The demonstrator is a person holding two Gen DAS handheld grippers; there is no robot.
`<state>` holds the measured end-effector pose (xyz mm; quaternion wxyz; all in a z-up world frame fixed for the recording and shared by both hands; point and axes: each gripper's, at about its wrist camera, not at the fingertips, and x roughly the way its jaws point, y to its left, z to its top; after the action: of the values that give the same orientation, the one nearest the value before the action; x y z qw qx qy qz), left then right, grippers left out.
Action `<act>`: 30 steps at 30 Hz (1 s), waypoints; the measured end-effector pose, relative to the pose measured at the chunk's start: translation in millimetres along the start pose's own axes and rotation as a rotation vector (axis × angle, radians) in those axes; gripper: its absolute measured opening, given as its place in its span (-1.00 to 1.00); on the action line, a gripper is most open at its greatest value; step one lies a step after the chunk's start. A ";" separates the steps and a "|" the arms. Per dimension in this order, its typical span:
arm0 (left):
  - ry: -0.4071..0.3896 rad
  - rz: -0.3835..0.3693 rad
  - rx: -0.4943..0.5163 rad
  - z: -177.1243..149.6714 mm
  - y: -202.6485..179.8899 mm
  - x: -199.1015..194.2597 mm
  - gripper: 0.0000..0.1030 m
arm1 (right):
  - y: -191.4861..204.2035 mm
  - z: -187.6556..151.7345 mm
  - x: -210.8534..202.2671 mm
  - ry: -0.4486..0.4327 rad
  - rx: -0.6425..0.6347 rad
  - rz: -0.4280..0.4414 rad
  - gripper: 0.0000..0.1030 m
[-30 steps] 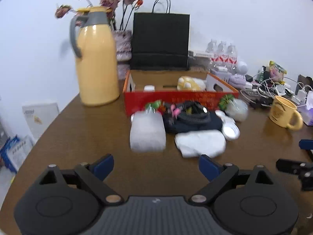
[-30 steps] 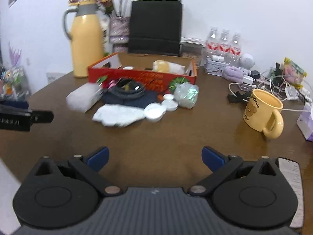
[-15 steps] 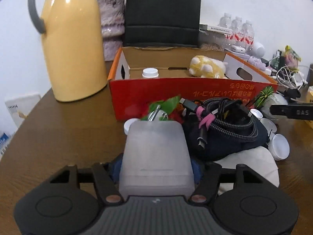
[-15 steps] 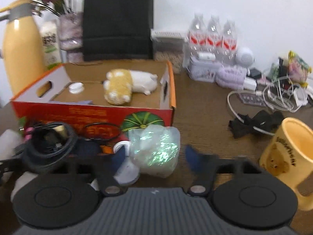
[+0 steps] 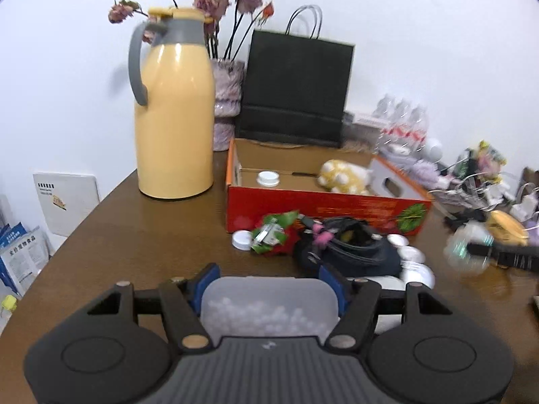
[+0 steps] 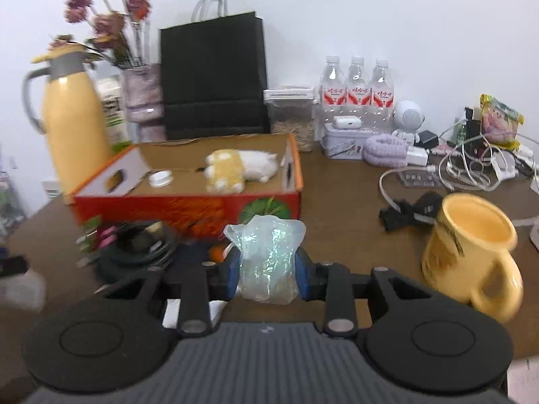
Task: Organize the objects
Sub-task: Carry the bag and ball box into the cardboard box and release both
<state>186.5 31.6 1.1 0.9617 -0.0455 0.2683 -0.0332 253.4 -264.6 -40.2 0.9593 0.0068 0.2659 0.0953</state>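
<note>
Pinching a frosted plastic box [image 5: 269, 306] between its blue pads, the left gripper [image 5: 269, 289] holds it low in the left wrist view, above the brown counter [image 5: 151, 235]. The box lies with its long axis running forward along the fingers, its rounded far end pointing toward the red cardboard box [image 5: 323, 207]; small white balls show through its wall.

The right gripper [image 6: 267, 267] has a crinkled clear plastic bag [image 6: 267, 259] between its pads, and its jaws are closing on it, the pads already pressing its sides. The bag stands upright, long axis vertical, its loose top pointing up, just in front of the red cardboard box [image 6: 188, 208].

Inside the red cardboard box lie a yellow and white plush toy [image 6: 235, 168] on its side and a small white cap [image 6: 161, 178]. In front of it sit a dark pouch with coiled cables [image 5: 347, 249], a green and red wrapper [image 5: 274, 235] and several white lids [image 5: 411, 259].

A yellow jug [image 5: 173, 114] stands to the left of the red cardboard box, a black paper bag [image 5: 296, 91] behind it, and a yellow mug [image 6: 471, 252] to the right, near the right gripper.
</note>
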 end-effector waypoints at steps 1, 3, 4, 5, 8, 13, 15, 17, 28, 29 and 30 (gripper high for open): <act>-0.004 -0.010 -0.003 -2.7 -3.6 -9.2 0.25 | 3.8 -8.0 -13.9 0.006 0.002 0.020 -0.35; -0.011 -0.035 -0.011 -9.8 -9.1 -24.9 0.25 | 11.9 -26.0 -38.5 0.034 0.006 0.070 -0.35; -0.015 -0.044 -0.016 -12.6 -11.9 -29.8 0.25 | 16.1 -34.8 -47.5 0.055 0.005 0.094 -0.35; -0.013 -0.049 -0.018 -14.8 -15.3 -33.3 0.25 | 21.6 -43.7 -53.7 0.087 -0.007 0.123 -0.35; -0.014 -0.060 -0.016 -13.3 -23.7 -35.4 0.25 | 34.4 -57.0 -64.3 0.120 -0.042 0.145 -0.35; -0.069 -0.078 -0.010 11.8 -24.8 -28.2 0.25 | 33.4 -46.7 -73.4 0.077 -0.041 0.151 -0.35; -0.105 -0.110 0.001 38.5 -27.2 -16.3 0.25 | 29.7 -33.9 -67.8 0.062 -0.044 0.157 -0.35; -0.150 -0.180 0.017 67.3 -31.5 -2.4 0.25 | 26.4 -12.4 -57.9 0.026 -0.050 0.167 -0.35; 0.090 -0.323 0.037 158.1 -80.2 213.6 0.25 | -13.7 136.1 91.9 0.069 0.060 0.153 -0.33; 0.103 -0.338 0.006 157.3 -82.8 229.1 0.25 | -14.8 143.3 111.0 0.092 0.054 0.134 -0.35; 0.126 -0.377 -0.022 155.9 -86.3 245.5 0.25 | -15.8 150.7 130.1 0.108 0.047 0.091 -0.30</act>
<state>473.7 -65.0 17.0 0.9191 -0.1034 0.3152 -0.2126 442.6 -250.2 22.0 0.9377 0.0364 0.3190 0.1329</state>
